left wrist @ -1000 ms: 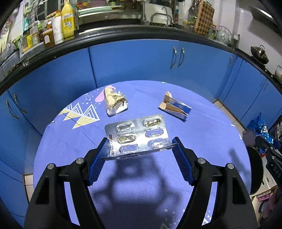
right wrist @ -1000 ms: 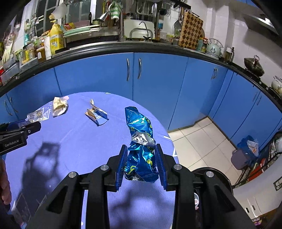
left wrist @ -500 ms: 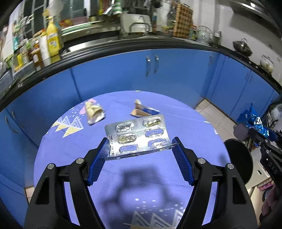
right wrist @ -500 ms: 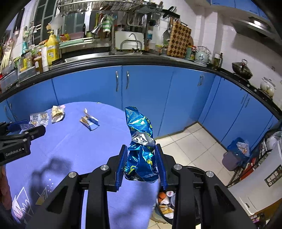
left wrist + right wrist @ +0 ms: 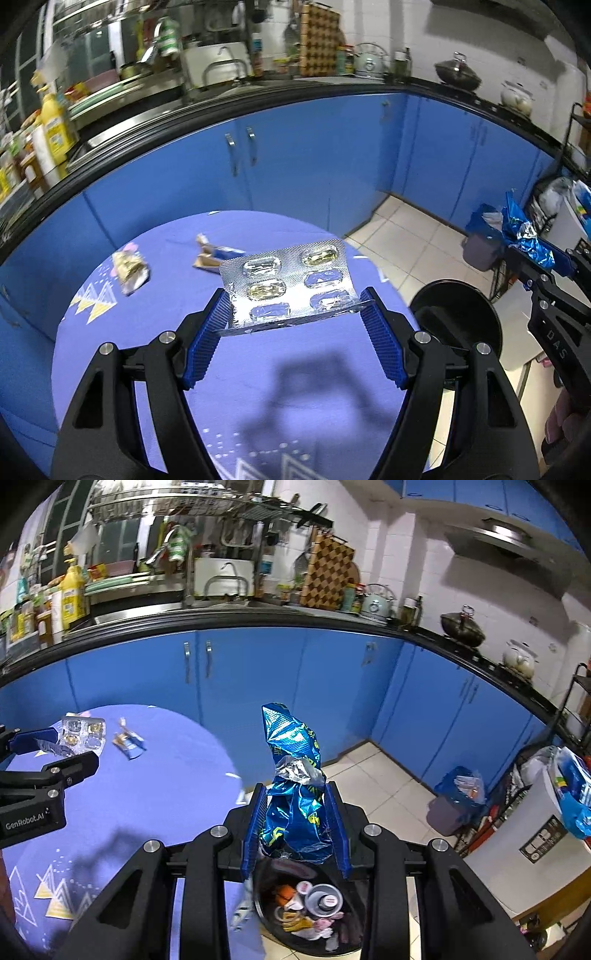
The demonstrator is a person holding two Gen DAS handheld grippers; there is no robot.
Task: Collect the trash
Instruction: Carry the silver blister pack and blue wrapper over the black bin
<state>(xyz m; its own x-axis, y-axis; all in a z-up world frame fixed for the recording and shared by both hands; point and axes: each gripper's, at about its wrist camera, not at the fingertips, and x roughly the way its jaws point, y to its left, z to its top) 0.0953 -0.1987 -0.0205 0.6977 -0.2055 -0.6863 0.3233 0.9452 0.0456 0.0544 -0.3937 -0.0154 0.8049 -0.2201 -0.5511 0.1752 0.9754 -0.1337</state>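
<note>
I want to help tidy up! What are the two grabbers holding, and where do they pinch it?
The left gripper pinches a silver pill blister pack by its near side edges. The right gripper squeezes a crumpled blue snack wrapper around its lower part.

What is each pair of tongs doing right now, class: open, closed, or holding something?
Left tongs: closed on the blister pack, held by its edges.
Right tongs: closed on the crumpled blue wrapper, above the trash bin.

Each matte black plastic left claw [image 5: 293, 325] and right claw [image 5: 295, 823] has two angular arms with triangular cut-outs, round silver screw heads at the joints and ribbed blue rubber pads [image 5: 205, 341] inside. White lettering marks each claw's side, at 9 o'clock in the right view.
</note>
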